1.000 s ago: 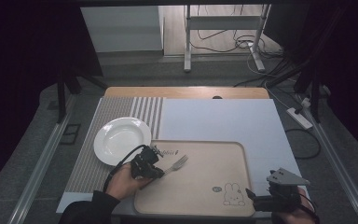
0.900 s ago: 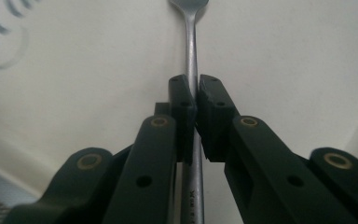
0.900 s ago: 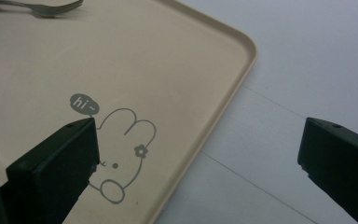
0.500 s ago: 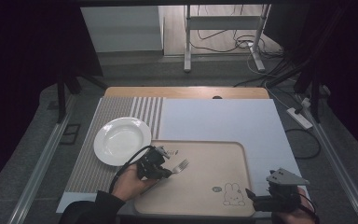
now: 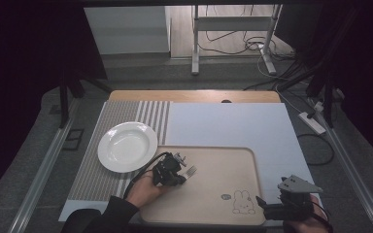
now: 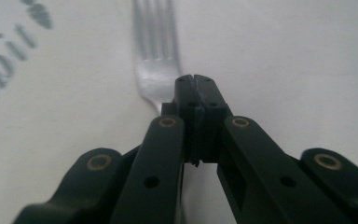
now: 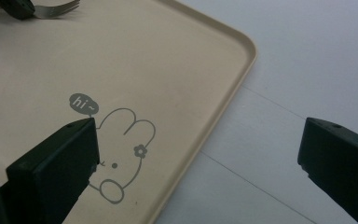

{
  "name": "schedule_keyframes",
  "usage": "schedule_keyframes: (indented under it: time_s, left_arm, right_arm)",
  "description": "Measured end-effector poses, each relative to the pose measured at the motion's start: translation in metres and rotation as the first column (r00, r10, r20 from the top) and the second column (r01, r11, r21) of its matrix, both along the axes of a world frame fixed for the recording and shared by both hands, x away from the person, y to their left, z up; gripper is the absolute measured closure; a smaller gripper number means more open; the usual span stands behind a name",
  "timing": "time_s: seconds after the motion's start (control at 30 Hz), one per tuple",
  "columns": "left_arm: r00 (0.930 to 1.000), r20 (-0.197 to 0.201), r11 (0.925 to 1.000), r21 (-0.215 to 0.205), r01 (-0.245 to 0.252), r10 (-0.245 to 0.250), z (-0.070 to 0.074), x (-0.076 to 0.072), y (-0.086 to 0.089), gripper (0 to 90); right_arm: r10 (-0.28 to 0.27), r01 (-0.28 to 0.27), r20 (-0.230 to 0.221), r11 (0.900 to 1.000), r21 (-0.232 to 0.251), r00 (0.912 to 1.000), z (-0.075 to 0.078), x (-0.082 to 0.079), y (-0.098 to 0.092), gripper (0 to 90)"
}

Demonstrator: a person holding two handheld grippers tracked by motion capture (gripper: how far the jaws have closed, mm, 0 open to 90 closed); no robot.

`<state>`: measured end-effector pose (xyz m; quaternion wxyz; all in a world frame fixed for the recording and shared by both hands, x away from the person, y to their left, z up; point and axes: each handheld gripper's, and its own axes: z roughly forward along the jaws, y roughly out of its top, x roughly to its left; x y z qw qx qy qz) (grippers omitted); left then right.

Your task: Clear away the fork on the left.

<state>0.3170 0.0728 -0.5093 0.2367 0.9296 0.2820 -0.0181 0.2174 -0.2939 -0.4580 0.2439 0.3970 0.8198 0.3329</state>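
At the left side of the beige tray, the left gripper has its two black jaws pressed together on the handle of a metal fork. From the left gripper view the jaw tips meet with no gap, and the fork runs out ahead of them, its tines pointing away over the pale tray surface. Whether the fork lies flat on the tray or is lifted just off it cannot be told. The person's left hand wraps the gripper from below, a dark sleeve behind it, and a black cable loops from the gripper back toward the hand.

Just beside that gripper, to its left and off the tray, a round white plate sits on a striped grey placemat. The plate and tray are apart, though close.

Near the tray's right bottom corner, the right gripper hovers with a grey three-cornered plate on top. Its jaws are spread wide, nothing between them; the right gripper view shows the tray rim and the white table covering in the gap. A rabbit drawing with a small "hi~" bubble is printed on the tray by the left jaw, and the fork shows at the far top corner of that view.
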Motion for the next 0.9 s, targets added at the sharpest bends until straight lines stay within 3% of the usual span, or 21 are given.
schedule_keyframes:
  time_s: [0.37,0.9]
  left_arm:
    - [0.9963,-0.016,0.9964,-0.013,-0.084,0.084,-0.002,0.012,0.021,88.6]
    - [0.9871,-0.038,0.9878,-0.003,-0.156,0.155,-0.002,0.025,0.052,88.6]
  right_arm:
    - [0.0,0.0,0.001,1.0,0.002,1.0,0.0,0.0,0.0,0.0]
    - [0.001,-0.001,-0.001,1.0,0.003,1.0,0.0,0.0,0.0,0.0]
